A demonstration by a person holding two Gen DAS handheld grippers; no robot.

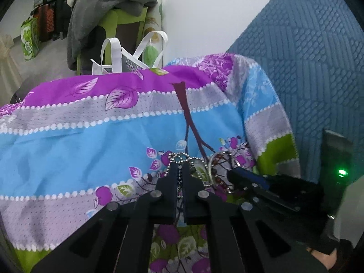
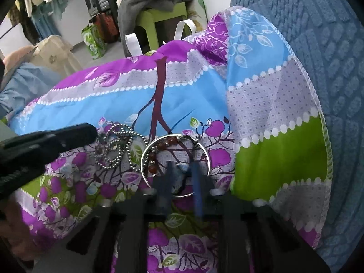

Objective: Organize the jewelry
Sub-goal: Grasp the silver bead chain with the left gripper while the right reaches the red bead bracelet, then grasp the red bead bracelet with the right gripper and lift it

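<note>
A silver ball-chain necklace (image 1: 182, 159) lies tangled on a patterned cloth (image 1: 91, 132); it also shows in the right wrist view (image 2: 118, 147). My left gripper (image 1: 180, 170) is nearly shut, with the chain between its fingertips; its finger also shows in the right wrist view (image 2: 68, 136). A silver bangle (image 2: 145, 157) with a red bead bracelet (image 2: 159, 145) inside it lies to the right of the chain. My right gripper (image 2: 182, 168) sits over the bangle, jaws a little apart, something blue between them. It also shows in the left wrist view (image 1: 236, 173).
The cloth (image 2: 182, 95) covers a raised surface beside a blue textured cushion (image 1: 307, 68). A white bag with handles (image 1: 127, 59), a green chair with a grey towel (image 1: 113, 2) and luggage stand behind.
</note>
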